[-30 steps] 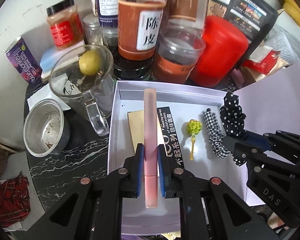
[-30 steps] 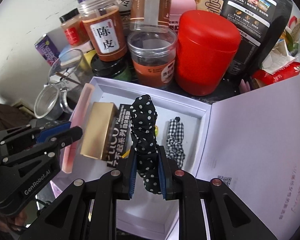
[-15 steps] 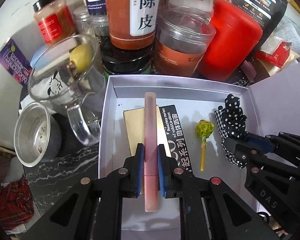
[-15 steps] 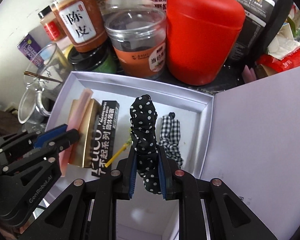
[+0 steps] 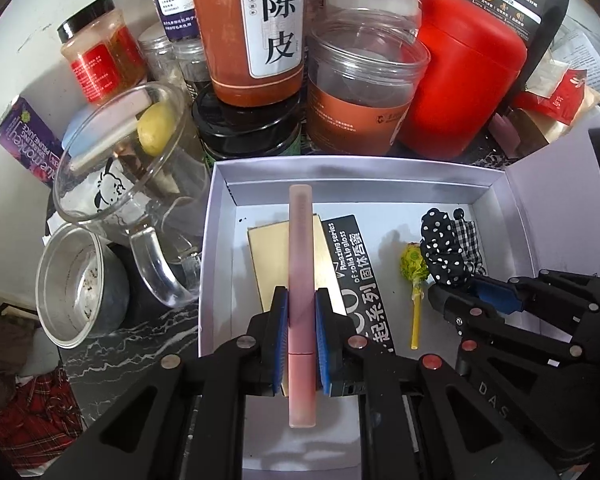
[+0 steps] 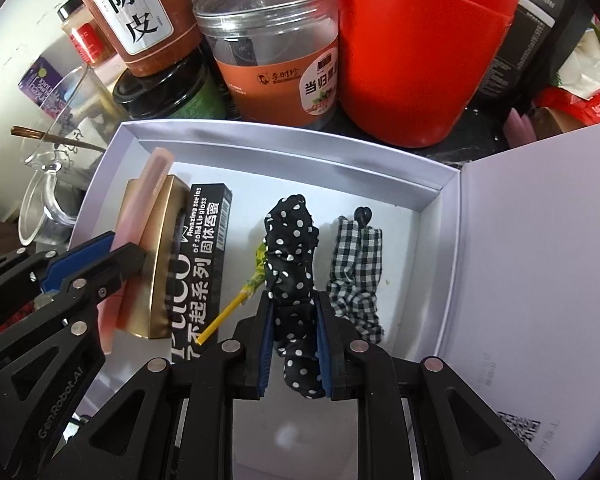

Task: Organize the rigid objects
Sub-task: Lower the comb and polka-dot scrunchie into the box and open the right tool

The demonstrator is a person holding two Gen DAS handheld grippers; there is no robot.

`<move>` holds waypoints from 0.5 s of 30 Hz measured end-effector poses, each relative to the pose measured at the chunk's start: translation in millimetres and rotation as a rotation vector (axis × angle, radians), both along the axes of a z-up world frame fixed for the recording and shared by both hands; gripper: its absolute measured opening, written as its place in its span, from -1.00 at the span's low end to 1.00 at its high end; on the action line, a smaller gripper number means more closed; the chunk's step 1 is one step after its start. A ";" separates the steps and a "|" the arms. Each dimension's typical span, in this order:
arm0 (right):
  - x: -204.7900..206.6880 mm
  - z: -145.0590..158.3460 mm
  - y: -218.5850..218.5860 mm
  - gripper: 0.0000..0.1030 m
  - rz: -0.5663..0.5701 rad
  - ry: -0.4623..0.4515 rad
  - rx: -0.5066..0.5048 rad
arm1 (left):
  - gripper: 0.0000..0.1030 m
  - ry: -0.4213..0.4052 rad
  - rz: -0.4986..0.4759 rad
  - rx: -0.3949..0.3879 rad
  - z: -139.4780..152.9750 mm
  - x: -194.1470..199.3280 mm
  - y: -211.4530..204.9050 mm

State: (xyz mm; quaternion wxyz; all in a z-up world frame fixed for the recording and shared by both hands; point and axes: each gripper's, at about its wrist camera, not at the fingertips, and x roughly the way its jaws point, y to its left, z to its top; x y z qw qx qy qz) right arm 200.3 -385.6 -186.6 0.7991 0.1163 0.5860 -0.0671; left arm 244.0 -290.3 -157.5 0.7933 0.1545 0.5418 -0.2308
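Note:
My left gripper [image 5: 300, 312] is shut on a long pink tube [image 5: 300, 264], held lengthwise over the left side of an open white box [image 5: 340, 176]. A gold case [image 5: 268, 256] and a black lip-gloss carton [image 5: 356, 272] lie under it. Low over the middle of the box [image 6: 284, 148], my right gripper [image 6: 292, 320] is shut on a black polka-dot scrunchie [image 6: 292, 256]. A checked scrunchie [image 6: 356, 276] lies to its right and a yellow-stick lollipop [image 6: 240, 300] to its left. Each gripper shows in the other's view.
Jars crowd the box's far side: a brown labelled jar [image 5: 256, 32], a clear-lidded jar [image 5: 360, 92] and a red canister [image 5: 460, 88]. A glass mug [image 5: 128, 176] and a metal cup [image 5: 72, 284] stand left of the box. The box lid [image 6: 540, 260] lies open at the right.
Both grippers have sunk toward the box with their loads. The box and jars fill more of each view. Neither grip has changed.

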 end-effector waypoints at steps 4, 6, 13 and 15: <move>2.3 -5.1 -2.3 -0.60 0.000 -0.002 0.003 | -0.74 -0.012 0.001 0.009 0.4 0.5 -2.5; 6.3 -7.7 -1.9 -0.60 0.005 0.005 0.003 | -0.74 -0.012 0.005 0.008 0.0 2.5 -4.3; 11.1 -12.5 -2.0 -0.60 0.003 0.008 0.008 | -0.74 -0.006 0.023 0.009 1.2 10.5 -8.7; 11.2 -11.6 -2.0 -0.60 0.002 0.005 0.006 | -0.74 -0.005 0.031 0.010 2.0 12.0 -6.0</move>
